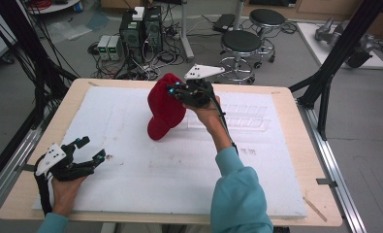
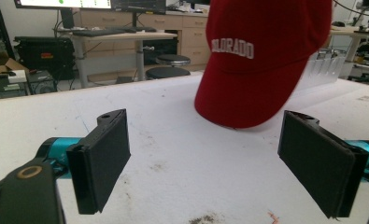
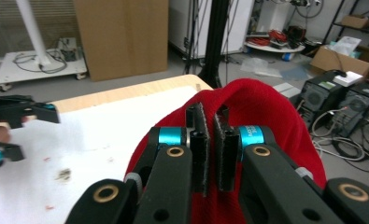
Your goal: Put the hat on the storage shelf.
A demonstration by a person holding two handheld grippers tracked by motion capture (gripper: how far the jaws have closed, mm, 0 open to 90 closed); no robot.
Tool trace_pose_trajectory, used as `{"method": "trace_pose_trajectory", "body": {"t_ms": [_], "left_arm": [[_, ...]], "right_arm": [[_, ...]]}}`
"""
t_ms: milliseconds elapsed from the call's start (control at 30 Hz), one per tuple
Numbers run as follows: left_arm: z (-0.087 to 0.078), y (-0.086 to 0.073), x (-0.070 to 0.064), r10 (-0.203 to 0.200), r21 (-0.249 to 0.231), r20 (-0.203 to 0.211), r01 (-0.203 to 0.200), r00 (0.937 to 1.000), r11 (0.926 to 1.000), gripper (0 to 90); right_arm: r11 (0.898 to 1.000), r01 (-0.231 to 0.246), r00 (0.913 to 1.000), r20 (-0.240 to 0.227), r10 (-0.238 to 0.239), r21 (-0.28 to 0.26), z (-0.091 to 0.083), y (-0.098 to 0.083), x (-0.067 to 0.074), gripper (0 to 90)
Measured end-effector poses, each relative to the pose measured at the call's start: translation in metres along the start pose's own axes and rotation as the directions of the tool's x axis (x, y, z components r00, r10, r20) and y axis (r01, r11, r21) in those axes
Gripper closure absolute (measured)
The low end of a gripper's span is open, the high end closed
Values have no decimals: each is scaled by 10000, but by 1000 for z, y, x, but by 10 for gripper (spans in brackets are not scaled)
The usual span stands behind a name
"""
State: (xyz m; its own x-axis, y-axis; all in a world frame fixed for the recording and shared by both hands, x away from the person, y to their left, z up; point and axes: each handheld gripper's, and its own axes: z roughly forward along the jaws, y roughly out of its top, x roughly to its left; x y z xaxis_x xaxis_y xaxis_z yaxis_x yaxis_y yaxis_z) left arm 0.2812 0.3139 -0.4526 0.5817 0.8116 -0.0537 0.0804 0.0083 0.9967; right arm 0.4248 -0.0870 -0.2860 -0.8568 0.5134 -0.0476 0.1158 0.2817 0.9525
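A red baseball cap (image 1: 164, 108) with white lettering hangs in the air above the white foam board (image 1: 131, 170), brim pointing down. My right gripper (image 1: 175, 90) is shut on the cap's crown and holds it up; in the right gripper view the black pads (image 3: 198, 140) pinch red fabric of the cap (image 3: 266, 107). My left gripper (image 1: 92, 149) rests at the board's near left corner, open, with nothing between its pads (image 2: 105, 156). In the left gripper view the cap (image 2: 257, 56) hangs beyond the jaws, its brim just above the board.
A clear plastic tray (image 1: 242, 116) lies on the board behind the right hand. The wooden table's edge (image 1: 68, 97) frames the board. Stools (image 1: 241, 43), computer towers (image 1: 140, 29) and cables stand on the floor beyond. Black frame posts (image 1: 339, 48) rise at the right.
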Motion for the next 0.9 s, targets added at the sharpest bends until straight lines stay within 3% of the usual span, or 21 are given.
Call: {"method": "trace_pose_trajectory", "body": {"t_ms": [333, 367, 533, 733, 800, 833, 900], "left_arm": [[0, 1, 2, -187, 96, 45, 187, 9998, 9998, 171], [2, 2, 3, -135, 460, 83, 131, 9999, 9989, 172], [4, 9, 2, -341, 679, 267, 322, 9991, 9972, 169], [11, 30, -4, -634, 856, 942, 554, 9935, 9948, 169], [17, 45, -10, -741, 965, 1488, 601, 9861, 9935, 167], [17, 45, -10, -741, 965, 1488, 601, 9861, 9935, 165], [22, 54, -15, -723, 988, 1890, 543, 9793, 9936, 159]], "right_arm": [[9991, 409, 9966, -717, -415, -104, -20, 13, 21, 870], [9992, 406, 9960, -791, -410, -68, -22, 14, 23, 870], [9991, 416, 9942, -994, -418, -41, -30, 13, 31, 870], [9993, 163, 9933, -1147, -122, 344, -40, -2, 39, 870], [9993, 225, 9921, -1243, -188, 287, -47, -8, 44, 870], [9991, 295, 9918, -1255, -254, 304, -50, -9, 46, 870], [9987, 373, 9903, -1348, -325, 333, -55, -12, 49, 870]]}}
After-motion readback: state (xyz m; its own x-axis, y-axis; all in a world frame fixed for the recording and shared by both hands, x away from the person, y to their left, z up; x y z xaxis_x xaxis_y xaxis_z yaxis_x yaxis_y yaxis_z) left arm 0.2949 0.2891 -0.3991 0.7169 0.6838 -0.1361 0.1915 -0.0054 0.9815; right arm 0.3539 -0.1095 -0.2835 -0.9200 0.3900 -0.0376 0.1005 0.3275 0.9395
